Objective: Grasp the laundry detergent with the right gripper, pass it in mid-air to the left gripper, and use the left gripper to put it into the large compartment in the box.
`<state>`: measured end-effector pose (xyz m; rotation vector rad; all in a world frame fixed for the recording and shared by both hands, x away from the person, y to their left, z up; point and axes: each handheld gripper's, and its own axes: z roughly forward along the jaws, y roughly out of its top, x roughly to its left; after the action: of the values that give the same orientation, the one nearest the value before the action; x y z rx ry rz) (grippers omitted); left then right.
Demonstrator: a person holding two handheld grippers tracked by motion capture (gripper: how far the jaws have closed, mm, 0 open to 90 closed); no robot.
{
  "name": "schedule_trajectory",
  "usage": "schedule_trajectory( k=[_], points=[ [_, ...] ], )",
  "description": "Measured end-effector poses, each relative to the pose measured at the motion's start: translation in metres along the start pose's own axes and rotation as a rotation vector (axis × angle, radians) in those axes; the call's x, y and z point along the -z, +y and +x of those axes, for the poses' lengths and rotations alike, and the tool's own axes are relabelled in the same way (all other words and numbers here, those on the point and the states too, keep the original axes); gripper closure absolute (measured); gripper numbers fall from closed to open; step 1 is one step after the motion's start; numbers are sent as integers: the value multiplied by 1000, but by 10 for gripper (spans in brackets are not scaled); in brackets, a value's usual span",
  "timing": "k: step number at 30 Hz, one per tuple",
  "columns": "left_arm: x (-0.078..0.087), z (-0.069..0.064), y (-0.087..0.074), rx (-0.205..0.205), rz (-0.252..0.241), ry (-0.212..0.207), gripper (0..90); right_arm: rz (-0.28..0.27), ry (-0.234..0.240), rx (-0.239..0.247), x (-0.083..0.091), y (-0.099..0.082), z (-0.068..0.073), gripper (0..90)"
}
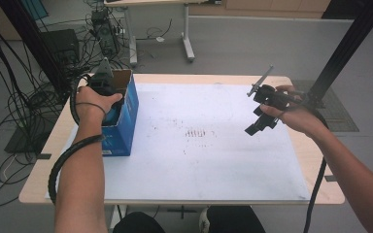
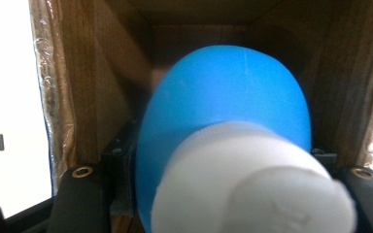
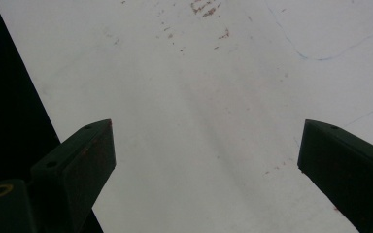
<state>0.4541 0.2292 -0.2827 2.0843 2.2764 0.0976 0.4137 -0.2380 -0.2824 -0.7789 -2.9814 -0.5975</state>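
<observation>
Holding our left gripper (image 1: 108, 92) clamped on the blue plastic bottle with white cap (image 2: 223, 141), down inside the blue cardboard box (image 1: 126, 121) for packing | right gripper (image 1: 257, 124) spread, idle above the white worktop (image 1: 209, 155), clear of the work

Bottle (image 2: 223, 126) inside box (image 1: 126, 111); box on table's (image 1: 223, 189) left side.

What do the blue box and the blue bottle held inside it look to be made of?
Box: cardboard, judging by the raw brown inner walls, with a glossy blue printed outside.
Bottle: probably plastic, smooth even blue with a soft sheen; its white cap looks like matte plastic, blurred up close.
</observation>
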Motion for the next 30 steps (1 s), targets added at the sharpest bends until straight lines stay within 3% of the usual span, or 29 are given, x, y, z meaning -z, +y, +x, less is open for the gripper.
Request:
schedule_trajectory(
  k=[30],
  points=[
    [0, -1, -1, -2, -5, 3, 359, 1, -10, 3, 4, 1, 0, 66]
  ],
)
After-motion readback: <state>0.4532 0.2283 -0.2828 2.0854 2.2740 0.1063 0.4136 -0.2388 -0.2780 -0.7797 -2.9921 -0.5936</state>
